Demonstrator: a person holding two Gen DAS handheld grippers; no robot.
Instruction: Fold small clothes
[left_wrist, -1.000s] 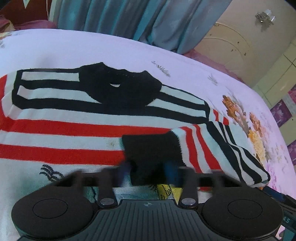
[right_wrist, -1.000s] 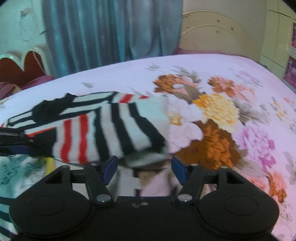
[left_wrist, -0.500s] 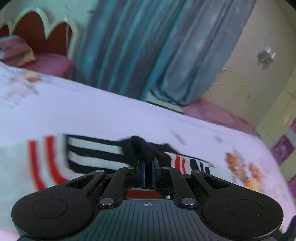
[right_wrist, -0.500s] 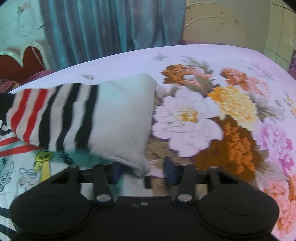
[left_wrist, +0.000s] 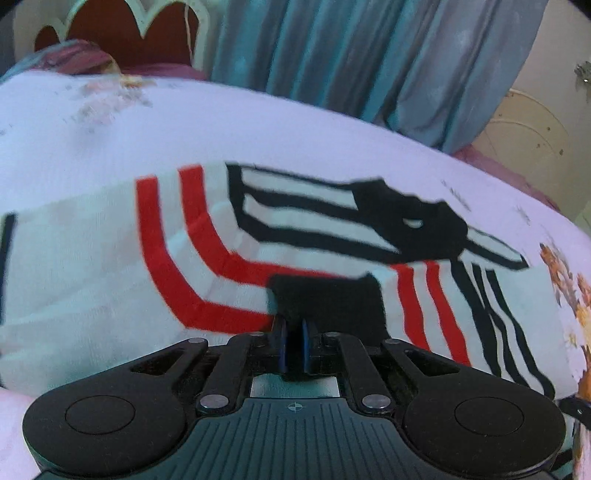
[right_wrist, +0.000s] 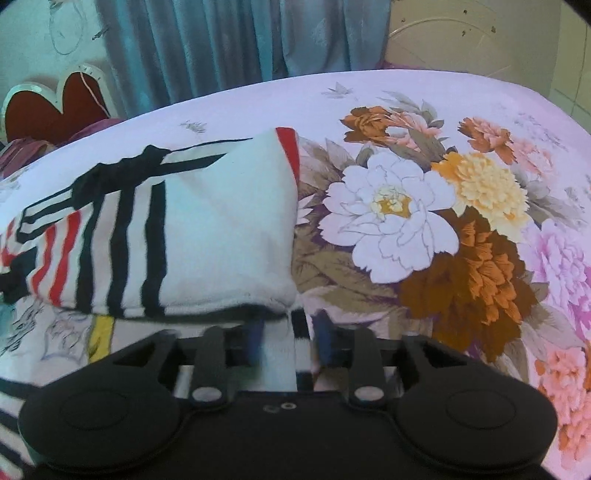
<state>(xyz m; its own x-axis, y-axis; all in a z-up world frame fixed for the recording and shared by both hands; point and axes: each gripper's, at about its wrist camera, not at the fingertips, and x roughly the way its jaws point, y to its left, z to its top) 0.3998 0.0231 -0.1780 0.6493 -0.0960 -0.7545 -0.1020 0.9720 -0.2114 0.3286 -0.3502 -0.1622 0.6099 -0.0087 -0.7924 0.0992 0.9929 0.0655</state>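
A small white sweater (left_wrist: 92, 258) with red and black stripes and a black collar (left_wrist: 406, 218) lies on the bed. My left gripper (left_wrist: 292, 341) is shut on the black cuff (left_wrist: 328, 306) of its right sleeve, which is laid across the body. In the right wrist view the folded sleeve side of the sweater (right_wrist: 221, 229) lies just ahead of my right gripper (right_wrist: 286, 339), whose jaws stand apart with striped cloth between them, not pinched.
The bed has a lilac sheet with large flowers (right_wrist: 424, 221) to the right of the sweater. A headboard (left_wrist: 122, 33) and blue curtains (left_wrist: 369, 55) stand behind. A printed cloth (right_wrist: 62, 325) lies under the sweater's near edge.
My left gripper shut on the black cuff and carried the sleeve across the sweater's body. My right gripper let the folded side drop onto the bed and stands open.
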